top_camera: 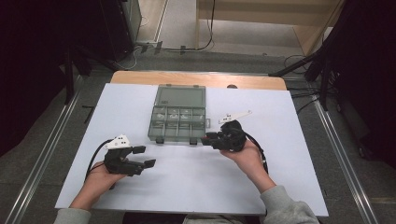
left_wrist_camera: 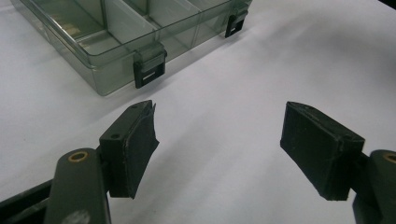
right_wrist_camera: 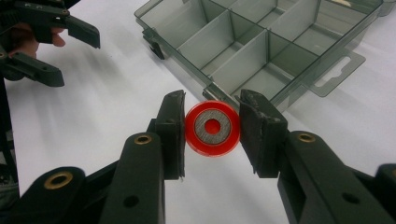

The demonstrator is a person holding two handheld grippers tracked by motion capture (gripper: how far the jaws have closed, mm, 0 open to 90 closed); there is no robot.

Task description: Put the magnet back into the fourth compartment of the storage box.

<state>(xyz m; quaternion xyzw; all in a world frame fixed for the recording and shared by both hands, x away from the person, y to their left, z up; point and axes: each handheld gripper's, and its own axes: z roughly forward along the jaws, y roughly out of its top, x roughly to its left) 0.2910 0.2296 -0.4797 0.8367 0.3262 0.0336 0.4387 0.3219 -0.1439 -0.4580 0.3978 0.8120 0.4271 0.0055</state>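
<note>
A clear grey compartment box [top_camera: 178,122] lies open on the white table, its lid [top_camera: 181,96] folded back. My right gripper [right_wrist_camera: 212,128] is shut on a red ring with a grey metal centre [right_wrist_camera: 213,127], held just off the box's near right corner [right_wrist_camera: 210,89]. In the high view that right gripper [top_camera: 208,139] points left at the box's front right latch. My left gripper [top_camera: 144,157] rests low at the front left, open with nothing between its jaws. From the left gripper view the box's front wall and a black latch [left_wrist_camera: 149,67] lie ahead of the left gripper [left_wrist_camera: 219,140].
The white sheet [top_camera: 187,186] covers most of the wooden table [top_camera: 261,81]. Cables trail from both grippers toward the person. Dark stands and floor rails flank the table. The box's small compartments hold a few pale bits [top_camera: 173,113].
</note>
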